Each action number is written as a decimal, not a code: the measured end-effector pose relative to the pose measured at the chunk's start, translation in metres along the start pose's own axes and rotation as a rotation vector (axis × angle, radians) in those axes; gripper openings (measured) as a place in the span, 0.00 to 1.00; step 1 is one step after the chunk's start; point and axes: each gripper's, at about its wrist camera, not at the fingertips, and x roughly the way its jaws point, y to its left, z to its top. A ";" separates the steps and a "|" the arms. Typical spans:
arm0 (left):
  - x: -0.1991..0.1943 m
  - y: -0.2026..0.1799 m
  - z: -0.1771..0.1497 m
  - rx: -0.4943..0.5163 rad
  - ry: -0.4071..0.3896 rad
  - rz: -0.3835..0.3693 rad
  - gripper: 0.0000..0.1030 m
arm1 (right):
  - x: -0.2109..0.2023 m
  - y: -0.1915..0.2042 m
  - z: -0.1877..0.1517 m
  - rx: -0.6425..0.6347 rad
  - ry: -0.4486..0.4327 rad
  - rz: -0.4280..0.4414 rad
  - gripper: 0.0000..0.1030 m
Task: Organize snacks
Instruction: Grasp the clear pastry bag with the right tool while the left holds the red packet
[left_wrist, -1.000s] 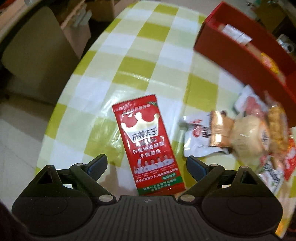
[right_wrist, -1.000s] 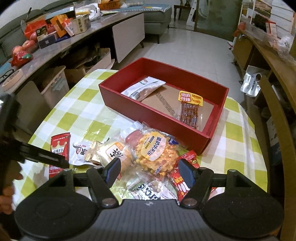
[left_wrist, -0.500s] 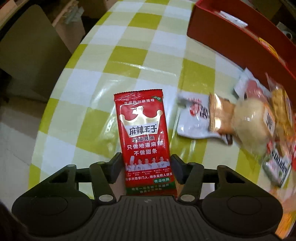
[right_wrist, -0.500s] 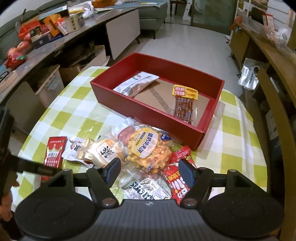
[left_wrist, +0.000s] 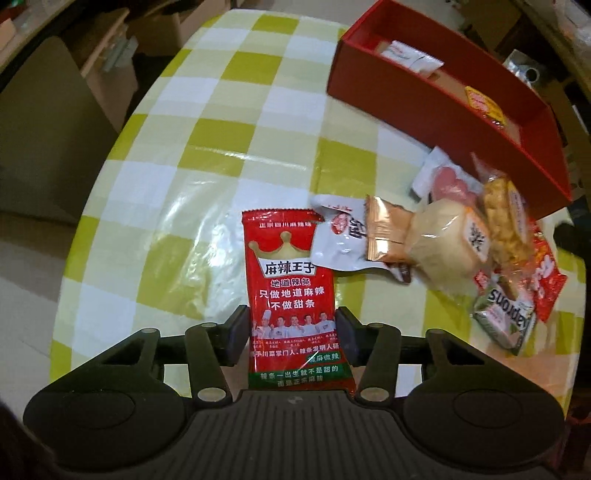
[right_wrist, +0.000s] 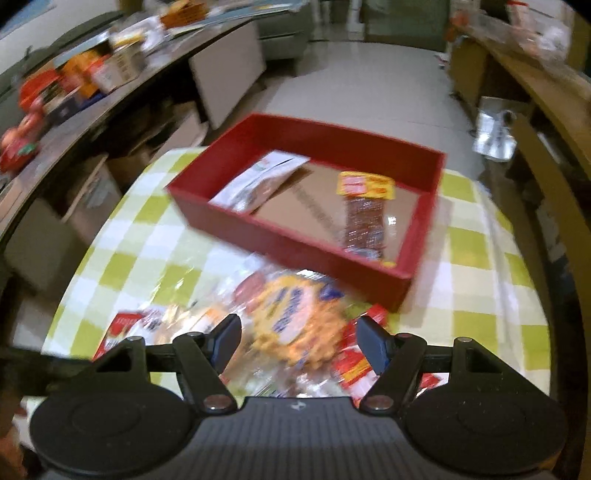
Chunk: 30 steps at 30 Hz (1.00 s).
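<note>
My left gripper (left_wrist: 291, 334) is shut on the lower part of a red spicy-strip packet (left_wrist: 288, 273), its fingers pressing both long edges; the packet's top overlaps a white packet (left_wrist: 338, 240). A pile of snacks (left_wrist: 461, 240) lies to the right on the green-checked table. The red box (left_wrist: 436, 92) stands beyond, holding a white packet (right_wrist: 258, 179) and a yellow-topped sausage pack (right_wrist: 364, 210). My right gripper (right_wrist: 297, 341) is open and empty above a yellow cracker bag (right_wrist: 295, 321) in the pile. The right wrist view is blurred.
The table edge (left_wrist: 85, 206) curves close on the left, with a chair (left_wrist: 44, 122) beside it. A cluttered counter (right_wrist: 85, 85) runs along the far left. A wooden shelf unit (right_wrist: 535, 122) stands to the right of the table.
My left gripper has closed from wide open onto the red packet and shifted it toward the snack pile. My right gripper has moved, now over the pile with the box nearer.
</note>
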 end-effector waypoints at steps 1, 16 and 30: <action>-0.001 -0.002 0.002 0.003 -0.001 -0.005 0.56 | 0.003 -0.002 0.001 0.001 0.005 -0.009 0.75; 0.017 -0.008 0.013 0.027 0.031 -0.024 0.54 | 0.061 0.012 0.007 0.064 0.121 0.039 0.80; 0.038 -0.007 0.014 0.005 0.058 0.034 0.81 | 0.095 0.003 0.001 0.234 0.196 0.056 1.00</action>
